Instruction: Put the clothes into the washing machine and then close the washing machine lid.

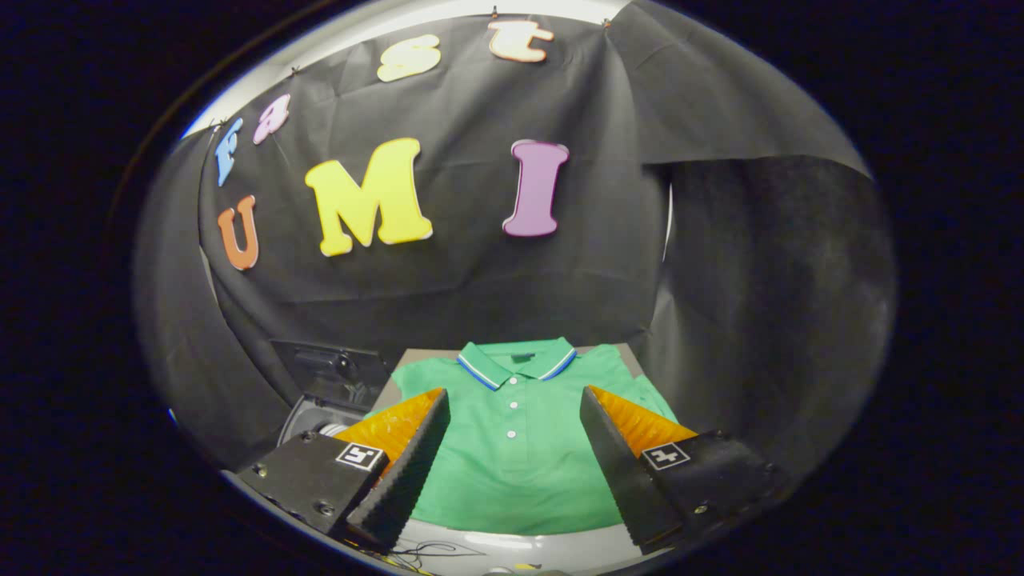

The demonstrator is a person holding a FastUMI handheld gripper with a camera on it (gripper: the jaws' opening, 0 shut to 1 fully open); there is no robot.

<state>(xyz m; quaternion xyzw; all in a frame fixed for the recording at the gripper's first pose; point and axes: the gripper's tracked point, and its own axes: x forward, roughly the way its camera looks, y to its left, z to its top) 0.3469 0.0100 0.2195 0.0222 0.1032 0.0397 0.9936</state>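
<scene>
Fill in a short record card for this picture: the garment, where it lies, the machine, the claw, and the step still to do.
garment: green polo shirt, laid flat, collar away from the claw
support: grey table
machine: washing machine beside the shirt, lid raised
claw: open, fingers apart above the shirt, holding nothing
step to do: shirt not yet in the machine

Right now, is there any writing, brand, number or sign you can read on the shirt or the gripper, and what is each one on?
Green polo shirt with a blue-and-white striped collar: no text or logo visible.
Open gripper, hovering over the shirt: a square black-and-white marker on each finger, a pattern, not readable words.
</scene>
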